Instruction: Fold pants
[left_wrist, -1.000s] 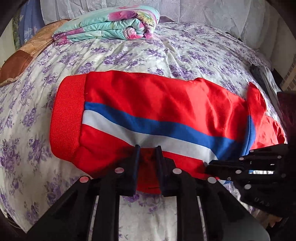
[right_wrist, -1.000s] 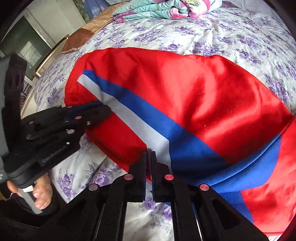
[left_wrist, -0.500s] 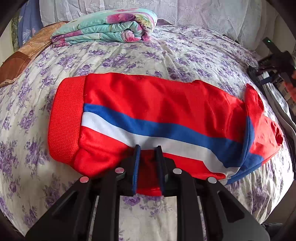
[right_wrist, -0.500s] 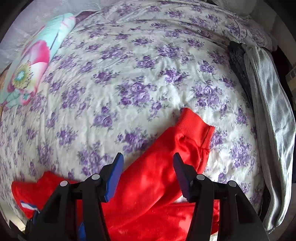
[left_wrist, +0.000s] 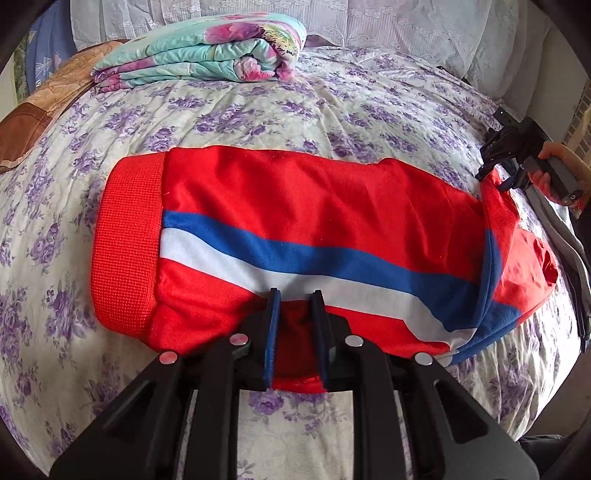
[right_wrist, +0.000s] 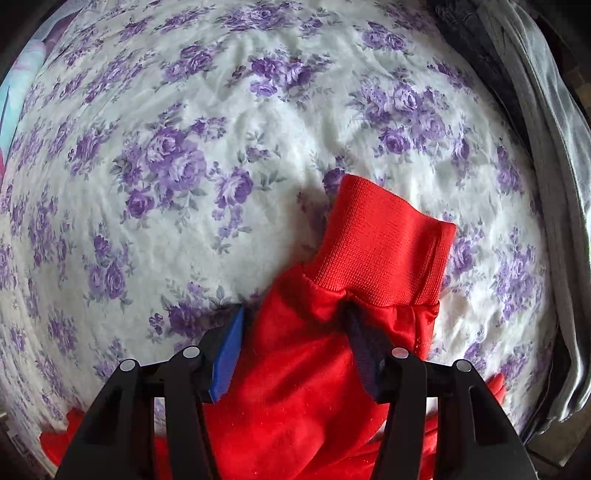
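Observation:
Red pants (left_wrist: 314, 206) with a blue and white stripe lie across the flowered bed, waistband (left_wrist: 127, 251) at the left. My left gripper (left_wrist: 295, 295) is shut on the pants' near red edge, a fold of cloth pinched between its pads. Far right in the left wrist view, a hand holds my right gripper (left_wrist: 496, 168) over the leg end. In the right wrist view my right gripper (right_wrist: 295, 314) points down with jaws closing astride the red leg (right_wrist: 303, 387), just below the ribbed cuff (right_wrist: 384, 243). The right finger digs into the cloth; the left pad stands beside it.
A folded floral quilt (left_wrist: 207, 51) and a brown pillow (left_wrist: 33, 114) lie at the head of the bed. Grey and dark garments (right_wrist: 546, 147) hang along the right edge of the bed. The purple-flowered sheet (right_wrist: 184, 166) stretches beyond the cuff.
My right gripper left the near edge beside the left gripper, swung to the leg end, opened, and now sits closer over the cuff. The left gripper kept its hold.

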